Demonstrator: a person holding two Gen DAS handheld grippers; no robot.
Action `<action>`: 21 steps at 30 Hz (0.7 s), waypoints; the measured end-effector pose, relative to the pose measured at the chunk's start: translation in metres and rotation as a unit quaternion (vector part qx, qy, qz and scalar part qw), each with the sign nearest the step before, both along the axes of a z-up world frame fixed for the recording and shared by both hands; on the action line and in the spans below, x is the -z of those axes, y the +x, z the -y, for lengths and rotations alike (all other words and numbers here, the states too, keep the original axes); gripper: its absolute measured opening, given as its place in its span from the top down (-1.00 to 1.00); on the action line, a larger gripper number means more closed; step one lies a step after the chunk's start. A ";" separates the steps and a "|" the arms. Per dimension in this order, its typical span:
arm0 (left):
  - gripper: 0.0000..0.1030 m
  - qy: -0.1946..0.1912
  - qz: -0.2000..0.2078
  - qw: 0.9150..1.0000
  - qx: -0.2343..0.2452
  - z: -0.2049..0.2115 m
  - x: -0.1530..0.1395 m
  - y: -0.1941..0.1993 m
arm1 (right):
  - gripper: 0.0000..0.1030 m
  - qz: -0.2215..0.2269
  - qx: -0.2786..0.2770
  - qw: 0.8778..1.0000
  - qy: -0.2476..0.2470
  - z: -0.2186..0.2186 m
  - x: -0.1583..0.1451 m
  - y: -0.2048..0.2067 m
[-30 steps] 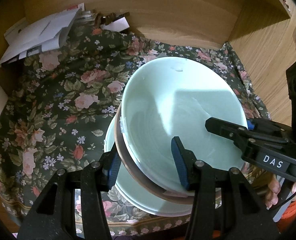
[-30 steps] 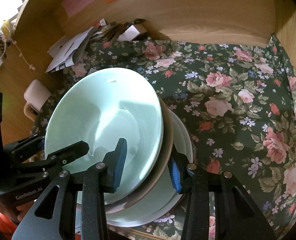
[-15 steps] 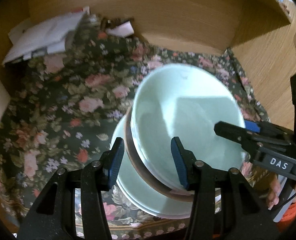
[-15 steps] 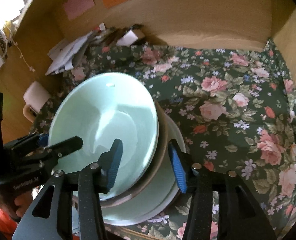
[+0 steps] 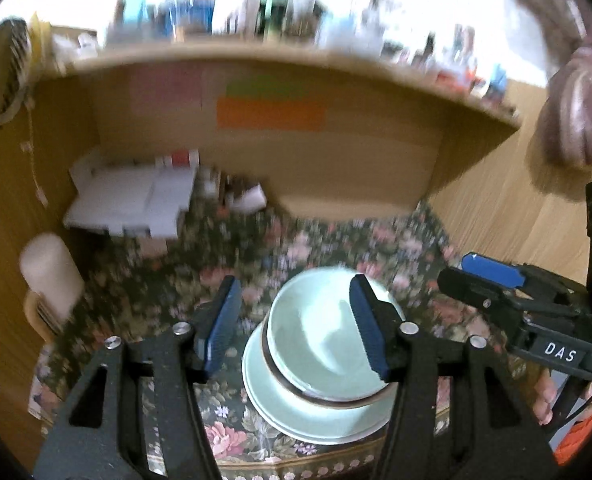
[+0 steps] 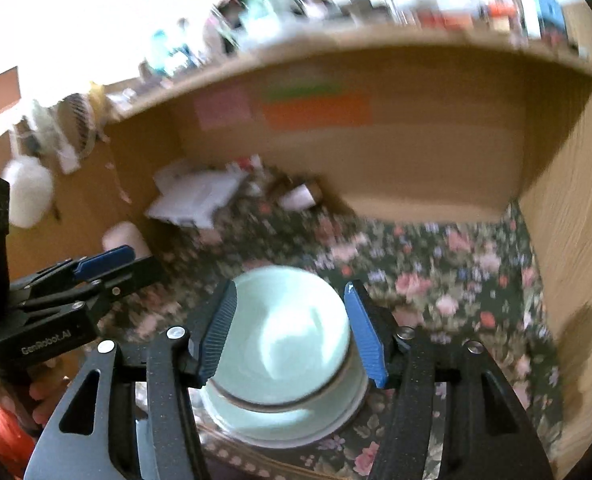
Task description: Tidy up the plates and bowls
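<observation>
A pale green bowl [image 5: 316, 340] sits in a brown-rimmed dish on a pale green plate [image 5: 296, 420], stacked on the floral cloth near the front edge. The stack also shows in the right wrist view, bowl [image 6: 283, 336] over plate [image 6: 296, 428]. My left gripper [image 5: 296, 332] is open and empty, raised above and behind the stack. My right gripper [image 6: 291, 332] is open and empty, also raised over the stack. Each gripper shows in the other's view, the right one [image 5: 496, 280] and the left one [image 6: 95, 268].
The floral cloth [image 6: 456, 280] covers the desk under a wooden shelf [image 5: 296, 64] full of blurred items. White papers [image 5: 135, 200] and a small white box [image 5: 251, 200] lie at the back. A cream cylinder [image 5: 47, 272] stands at the left. Wooden walls close both sides.
Both grippers have let go of the bowl rims, opened wide and pulled back and up. The stack now sits flat and looks smaller; the views are motion-blurred.
</observation>
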State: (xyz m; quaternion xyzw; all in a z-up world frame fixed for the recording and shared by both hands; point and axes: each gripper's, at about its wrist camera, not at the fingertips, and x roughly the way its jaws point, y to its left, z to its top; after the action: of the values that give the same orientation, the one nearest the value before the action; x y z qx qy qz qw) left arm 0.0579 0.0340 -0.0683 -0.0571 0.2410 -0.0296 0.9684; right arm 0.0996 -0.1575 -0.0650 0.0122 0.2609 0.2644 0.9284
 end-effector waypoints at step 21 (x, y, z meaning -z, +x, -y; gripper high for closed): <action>-0.97 0.012 0.135 0.990 -0.032 -0.002 -0.031 -0.071 | -1.00 0.143 0.025 0.989 0.025 0.000 -0.039 -0.070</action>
State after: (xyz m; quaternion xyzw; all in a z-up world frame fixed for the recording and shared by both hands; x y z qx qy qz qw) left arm -0.0127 0.0358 -0.0371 -0.0487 0.1060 -0.0035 0.9932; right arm 0.0292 -0.1580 -0.0259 0.0043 0.1182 0.2462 0.9620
